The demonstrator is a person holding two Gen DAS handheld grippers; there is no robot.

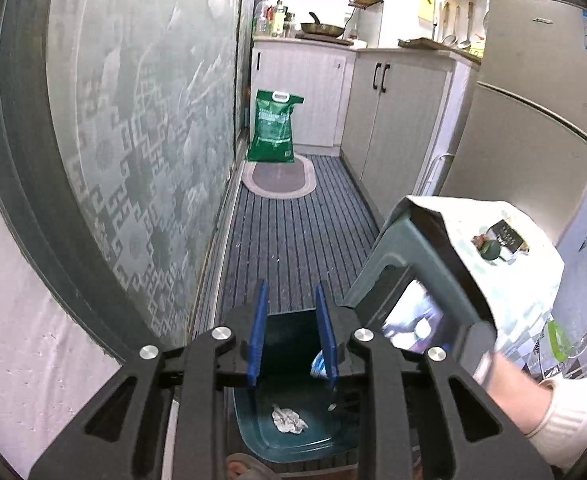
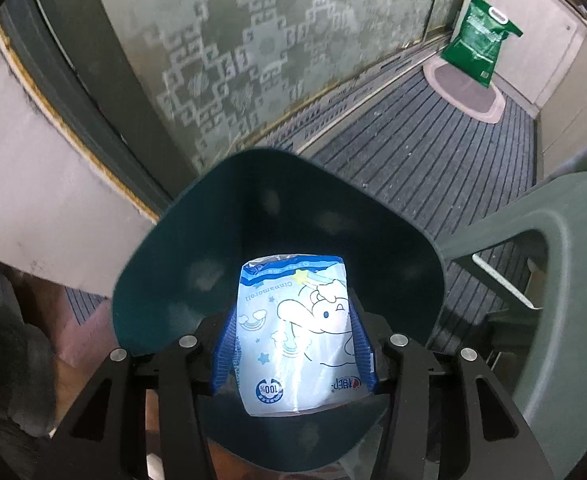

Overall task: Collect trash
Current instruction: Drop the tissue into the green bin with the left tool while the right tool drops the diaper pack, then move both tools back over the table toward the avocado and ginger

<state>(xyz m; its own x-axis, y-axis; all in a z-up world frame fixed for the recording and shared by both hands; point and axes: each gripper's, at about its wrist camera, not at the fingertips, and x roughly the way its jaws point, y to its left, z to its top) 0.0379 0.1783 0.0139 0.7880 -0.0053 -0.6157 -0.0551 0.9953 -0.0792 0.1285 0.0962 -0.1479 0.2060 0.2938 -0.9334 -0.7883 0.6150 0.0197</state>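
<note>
A dark teal bin (image 2: 253,184) stands on the floor below both grippers. My right gripper (image 2: 293,320) is shut on a blue and white snack packet (image 2: 293,360) with a cartoon print, held over the bin's mouth. My left gripper (image 1: 292,292) hangs above the same bin (image 1: 293,444), its blue pads (image 1: 258,340) a narrow gap apart with nothing between them. A crumpled white paper (image 1: 289,420) lies on the bin's bottom. A corner of the packet (image 1: 318,364) shows beside the left gripper's right pad. A gloved hand (image 1: 565,412) holds the right tool.
A grey-green plastic stool (image 2: 553,280) stands right of the bin, with a white patterned sheet (image 1: 513,272) on top. A frosted glass door (image 1: 133,140) runs along the left. Farther down the striped floor are an oval mat (image 1: 279,176), a green bag (image 1: 275,126), cabinets and a fridge (image 1: 533,100).
</note>
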